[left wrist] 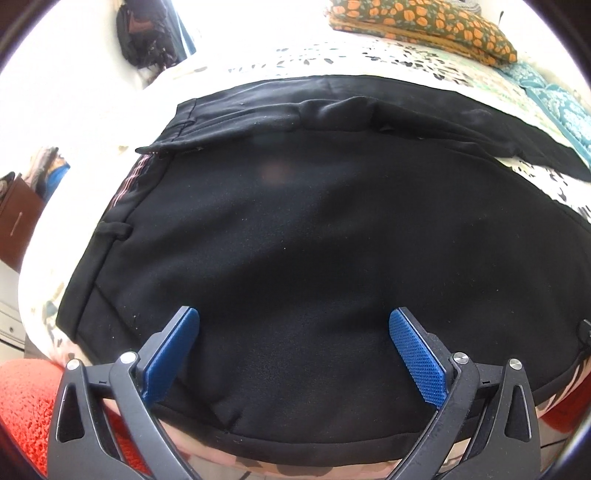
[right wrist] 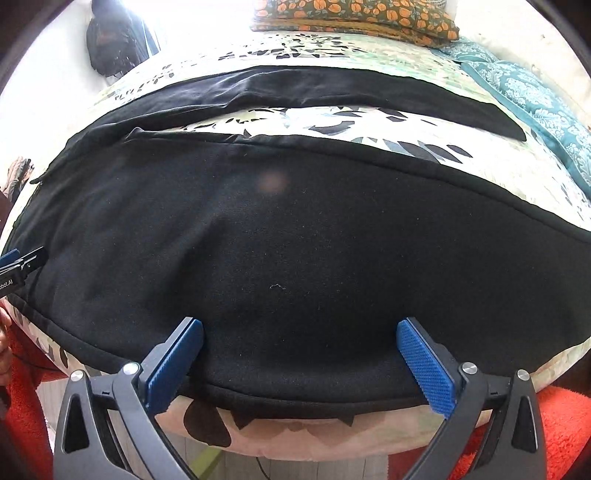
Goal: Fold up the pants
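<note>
Black fabric pants (left wrist: 314,229) lie flat on leaf-print bed (right wrist: 332,118), 2 legs apart. Left gripper (left wrist: 294,354) & right gripper (right wrist: 300,363) fingers wide open, nothing gripped. Orange-flowered cushion (left wrist: 424,26) behind.

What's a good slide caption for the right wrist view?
Open right gripper poised over black pants spread on a leaf-print bed.

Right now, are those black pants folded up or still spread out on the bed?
Spread out. The black pants lie flat on the bedsheet, with the two legs apart and sheet showing between them; no leg is laid over the other.
</note>
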`<state>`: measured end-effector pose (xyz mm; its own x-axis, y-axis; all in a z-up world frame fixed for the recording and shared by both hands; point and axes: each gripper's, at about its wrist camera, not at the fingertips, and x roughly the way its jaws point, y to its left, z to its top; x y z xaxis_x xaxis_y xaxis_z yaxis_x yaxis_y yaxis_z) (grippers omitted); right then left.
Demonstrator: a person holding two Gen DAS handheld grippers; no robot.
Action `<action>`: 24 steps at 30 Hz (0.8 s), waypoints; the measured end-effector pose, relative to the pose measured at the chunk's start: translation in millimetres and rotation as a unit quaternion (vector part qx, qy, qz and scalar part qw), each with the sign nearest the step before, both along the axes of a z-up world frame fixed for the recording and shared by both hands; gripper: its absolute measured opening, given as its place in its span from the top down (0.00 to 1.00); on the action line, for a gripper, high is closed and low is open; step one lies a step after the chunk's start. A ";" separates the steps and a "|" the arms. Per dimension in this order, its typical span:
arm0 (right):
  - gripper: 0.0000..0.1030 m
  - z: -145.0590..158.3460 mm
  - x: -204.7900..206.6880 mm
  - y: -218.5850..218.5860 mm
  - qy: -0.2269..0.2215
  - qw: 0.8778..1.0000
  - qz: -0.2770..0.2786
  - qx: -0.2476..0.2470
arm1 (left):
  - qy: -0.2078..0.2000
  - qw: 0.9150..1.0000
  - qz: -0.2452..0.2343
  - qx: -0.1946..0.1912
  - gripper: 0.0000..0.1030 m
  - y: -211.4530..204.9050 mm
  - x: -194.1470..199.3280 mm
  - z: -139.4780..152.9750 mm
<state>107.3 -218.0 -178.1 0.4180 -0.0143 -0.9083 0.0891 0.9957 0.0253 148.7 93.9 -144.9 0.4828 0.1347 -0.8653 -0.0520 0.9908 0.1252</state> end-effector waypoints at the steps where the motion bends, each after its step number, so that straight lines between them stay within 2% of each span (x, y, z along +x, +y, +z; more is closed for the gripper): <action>1: 0.00 0.0 -0.1 -0.7 -0.001 1.000 0.001 0.001 | -0.002 1.000 0.001 0.003 0.00 -0.2 -5.9 -3.9; 20: 0.00 -0.2 -1.8 7.6 -0.005 1.000 0.002 -0.007 | -0.014 1.000 0.000 0.012 0.00 -4.7 -12.1 -7.7; 24: 0.00 0.3 -3.1 7.4 -0.007 1.000 0.000 -0.005 | -0.027 0.999 -0.016 0.030 0.00 -8.6 -14.8 -5.7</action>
